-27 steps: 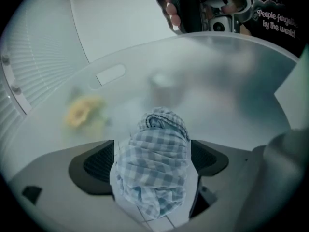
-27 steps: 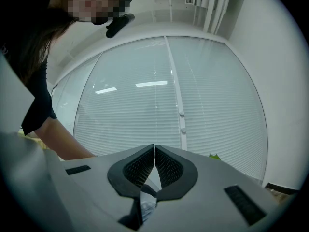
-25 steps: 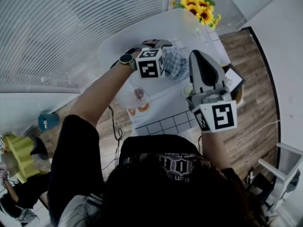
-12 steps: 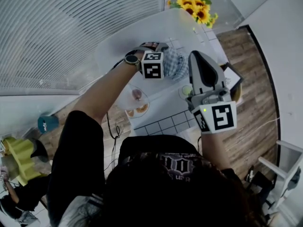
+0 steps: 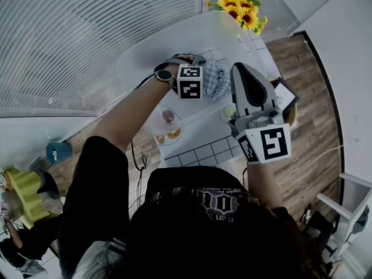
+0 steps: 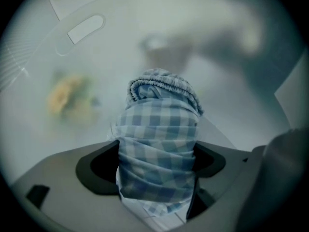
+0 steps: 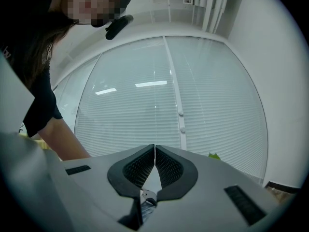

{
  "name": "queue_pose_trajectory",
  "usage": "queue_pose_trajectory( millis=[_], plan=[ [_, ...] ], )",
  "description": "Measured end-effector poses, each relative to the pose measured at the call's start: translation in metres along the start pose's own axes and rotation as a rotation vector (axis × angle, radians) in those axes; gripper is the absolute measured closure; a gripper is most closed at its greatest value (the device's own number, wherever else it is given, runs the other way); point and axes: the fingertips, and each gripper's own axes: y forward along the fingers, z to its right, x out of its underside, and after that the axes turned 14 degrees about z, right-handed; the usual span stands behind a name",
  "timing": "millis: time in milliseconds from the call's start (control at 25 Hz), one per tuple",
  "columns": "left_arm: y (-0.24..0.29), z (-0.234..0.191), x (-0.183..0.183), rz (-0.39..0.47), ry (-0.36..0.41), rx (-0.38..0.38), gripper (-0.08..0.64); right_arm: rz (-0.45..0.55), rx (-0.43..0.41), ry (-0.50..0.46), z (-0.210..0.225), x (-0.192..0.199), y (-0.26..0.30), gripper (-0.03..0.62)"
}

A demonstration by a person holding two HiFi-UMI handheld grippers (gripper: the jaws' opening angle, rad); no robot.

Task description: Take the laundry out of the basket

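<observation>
Our left tool [image 6: 155, 163] is closing on the checked cloth [image 6: 158, 122], bunched between its jaws in front of the white basket wall [image 6: 84, 29]. A shallow pinch could let the cloth slide back. Our right tool [image 7: 154, 164], pressed together and empty, faces the blinds [image 7: 145, 115]. Only the head view shows it just right of the left.
</observation>
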Motion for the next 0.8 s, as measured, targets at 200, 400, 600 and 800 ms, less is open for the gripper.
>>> queue_pose_trajectory(
  millis=[200, 400, 600, 800],
  plan=[
    [-0.003, -0.004, 0.000, 0.002, 0.012, -0.016, 0.200, 0.001, 0.003, 0.002, -0.001, -0.001, -0.002, 0.563],
    [-0.007, -0.005, -0.003, 0.016, 0.010, -0.027, 0.254, 0.000, 0.006, -0.001, 0.000, -0.003, -0.003, 0.563],
    [-0.011, -0.004, -0.005, 0.017, 0.026, -0.029, 0.279, 0.003, 0.005, -0.004, -0.001, -0.004, -0.005, 0.563],
    [-0.020, -0.005, -0.012, 0.026, 0.032, -0.036, 0.317, 0.014, 0.008, -0.004, 0.000, -0.006, -0.006, 0.563]
  ],
)
